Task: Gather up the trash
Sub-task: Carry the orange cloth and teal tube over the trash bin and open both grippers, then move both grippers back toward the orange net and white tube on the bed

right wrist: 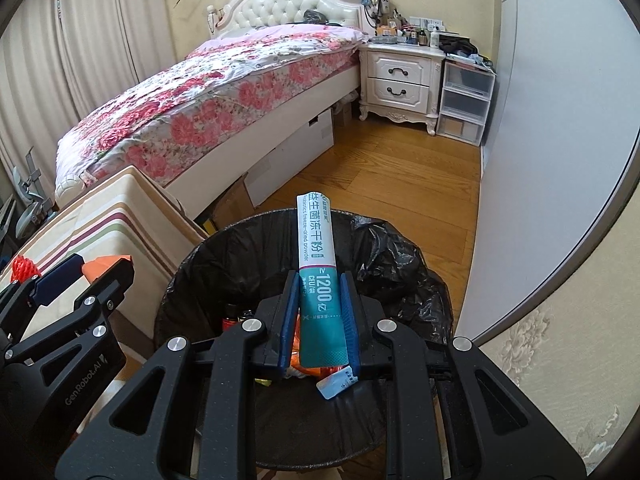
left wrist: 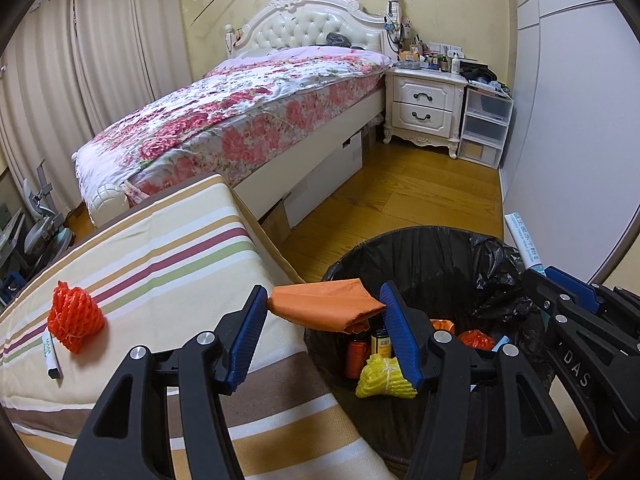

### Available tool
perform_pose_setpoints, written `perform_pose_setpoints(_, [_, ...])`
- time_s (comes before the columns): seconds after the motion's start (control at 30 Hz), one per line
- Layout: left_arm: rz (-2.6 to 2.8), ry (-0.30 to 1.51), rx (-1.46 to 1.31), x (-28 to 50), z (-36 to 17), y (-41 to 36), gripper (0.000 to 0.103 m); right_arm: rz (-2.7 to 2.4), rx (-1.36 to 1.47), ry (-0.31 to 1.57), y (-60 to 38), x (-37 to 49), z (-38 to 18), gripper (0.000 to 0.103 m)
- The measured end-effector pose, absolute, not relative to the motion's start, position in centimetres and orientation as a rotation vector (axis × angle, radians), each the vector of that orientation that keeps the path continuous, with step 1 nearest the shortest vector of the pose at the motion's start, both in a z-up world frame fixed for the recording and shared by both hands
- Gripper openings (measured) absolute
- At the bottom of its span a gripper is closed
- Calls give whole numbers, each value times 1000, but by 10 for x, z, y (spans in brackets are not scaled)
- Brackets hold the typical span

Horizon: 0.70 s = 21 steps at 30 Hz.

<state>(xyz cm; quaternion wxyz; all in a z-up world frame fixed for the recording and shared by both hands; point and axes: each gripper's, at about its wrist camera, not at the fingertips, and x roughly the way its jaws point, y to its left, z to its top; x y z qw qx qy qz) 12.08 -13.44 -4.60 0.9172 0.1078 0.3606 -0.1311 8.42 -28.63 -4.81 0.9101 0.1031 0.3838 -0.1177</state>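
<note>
A bin lined with a black bag (left wrist: 420,248) (right wrist: 224,240) stands on the floor beside a striped surface (left wrist: 160,264). It holds a yellow net (left wrist: 384,378), a can and a small bottle. My left gripper (left wrist: 324,296) (right wrist: 90,270) is shut on a folded orange piece (left wrist: 320,308) (right wrist: 104,264) at the bin's left rim. Over the bin, my right gripper (right wrist: 320,280) (left wrist: 560,292) is shut on a white and teal sachet (right wrist: 316,236) (left wrist: 524,240) that points upward. A red foam net (left wrist: 74,320) and a marker (left wrist: 51,360) lie on the striped surface.
A bed with a floral cover (left wrist: 240,112) fills the far left, with cardboard boxes (right wrist: 232,204) under it. A white nightstand (left wrist: 424,108) and plastic drawers (left wrist: 484,128) stand at the back. A grey wardrobe door (left wrist: 560,140) runs along the right, beside the wooden floor (left wrist: 400,192).
</note>
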Motion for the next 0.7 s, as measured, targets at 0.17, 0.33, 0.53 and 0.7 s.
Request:
perform_pose_setpoints(0.17, [-270,760,223,122,-50,-136,68,-255,211,802,-289,86,-54,24])
perform_pose_setpoints(0.33, [-263,767,207,124,-50,-135,73,-279,213,798,-291,85,-56,41])
perform_pose_setpoints(0.53, [-250,767,202,124,-49,-131,74,-309,206,786,-292,80,-54,56])
perform_pose_setpoints(0.7, [-235,771,180,118,-46,-117,74,-319,205,787,-290,75,-52,61])
